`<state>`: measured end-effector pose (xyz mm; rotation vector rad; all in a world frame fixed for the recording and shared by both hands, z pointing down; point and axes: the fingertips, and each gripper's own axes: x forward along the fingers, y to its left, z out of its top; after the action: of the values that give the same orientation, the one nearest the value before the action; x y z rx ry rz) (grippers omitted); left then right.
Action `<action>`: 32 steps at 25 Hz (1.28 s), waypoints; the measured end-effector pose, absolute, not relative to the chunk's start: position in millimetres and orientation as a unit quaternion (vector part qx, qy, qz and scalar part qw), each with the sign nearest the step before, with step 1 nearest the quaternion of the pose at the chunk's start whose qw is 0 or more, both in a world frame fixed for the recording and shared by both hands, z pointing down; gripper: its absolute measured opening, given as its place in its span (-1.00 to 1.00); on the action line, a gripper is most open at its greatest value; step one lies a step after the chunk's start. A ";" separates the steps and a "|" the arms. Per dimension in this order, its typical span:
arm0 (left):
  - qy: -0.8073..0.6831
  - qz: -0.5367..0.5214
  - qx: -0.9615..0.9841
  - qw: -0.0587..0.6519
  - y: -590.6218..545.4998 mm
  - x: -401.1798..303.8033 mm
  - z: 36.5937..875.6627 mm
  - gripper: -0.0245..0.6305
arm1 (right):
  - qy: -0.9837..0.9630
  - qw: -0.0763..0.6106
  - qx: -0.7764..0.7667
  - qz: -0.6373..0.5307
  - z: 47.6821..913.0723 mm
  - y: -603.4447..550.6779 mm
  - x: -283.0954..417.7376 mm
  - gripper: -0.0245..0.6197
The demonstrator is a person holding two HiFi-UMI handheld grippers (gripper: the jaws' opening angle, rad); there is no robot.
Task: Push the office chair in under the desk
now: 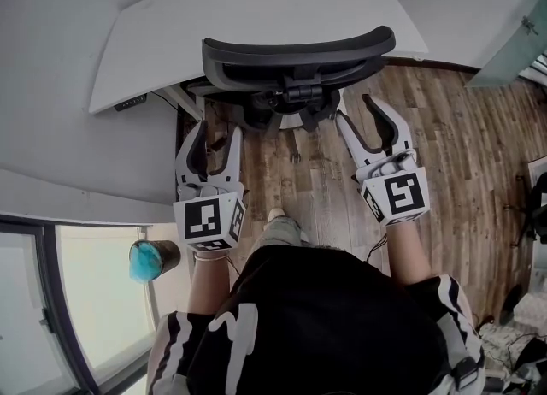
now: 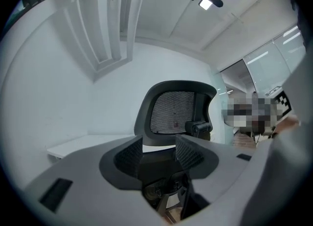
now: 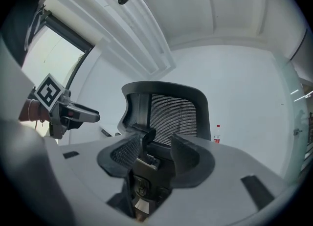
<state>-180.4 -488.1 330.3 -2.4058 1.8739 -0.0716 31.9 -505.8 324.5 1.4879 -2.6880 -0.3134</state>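
Item: black mesh office chair [image 1: 295, 60] at white curved worktop [image 1: 171, 34] edge; left gripper [image 1: 215, 132], right gripper [image 1: 359, 113] behind backrest, fingers [image 1: 233, 152] spread wide, empty, placed for pushing.

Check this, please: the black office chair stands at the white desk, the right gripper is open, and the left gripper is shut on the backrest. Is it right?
Not quite. The left gripper is open too: the left gripper view shows its jaws apart, with the backrest ahead of them, not clamped. The rest holds: office chair at the white desk, right gripper open.
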 end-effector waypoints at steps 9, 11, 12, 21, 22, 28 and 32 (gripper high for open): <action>0.593 -0.032 -0.804 0.040 -480.8 -160.5 342.9 -0.45 | -0.879 0.032 0.469 -0.086 336.1 -495.4 15.1 -0.49; 0.586 -0.038 -0.809 0.036 -479.7 -157.0 346.8 -0.50 | -0.881 0.035 0.464 -0.082 340.9 -494.0 10.0 -0.52; 0.582 -0.040 -0.811 0.035 -479.1 -155.7 348.6 -0.54 | -0.883 0.039 0.461 -0.082 343.3 -493.5 7.3 -0.53; 0.572 -0.039 -0.819 0.023 -475.8 -148.7 359.0 -0.68 | -0.889 0.041 0.451 -0.070 354.4 -488.8 -6.1 -0.69; 0.572 -0.036 -0.819 0.022 -475.3 -148.4 359.0 -0.70 | -0.890 0.041 0.449 -0.067 356.3 -488.2 -7.5 -0.70; 0.572 -0.038 -0.819 0.016 -476.3 -148.2 360.3 -0.83 | -0.893 0.043 0.444 -0.059 359.2 -487.7 -11.1 -0.78; 0.570 -0.039 -0.821 0.011 -475.0 -144.9 365.4 -0.85 | -0.895 0.046 0.440 -0.057 360.8 -485.9 -13.1 -0.84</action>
<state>-144.9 -475.0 365.4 -2.5612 1.7779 -0.1206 -13.1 -485.9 360.8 1.3418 -2.7321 -0.1740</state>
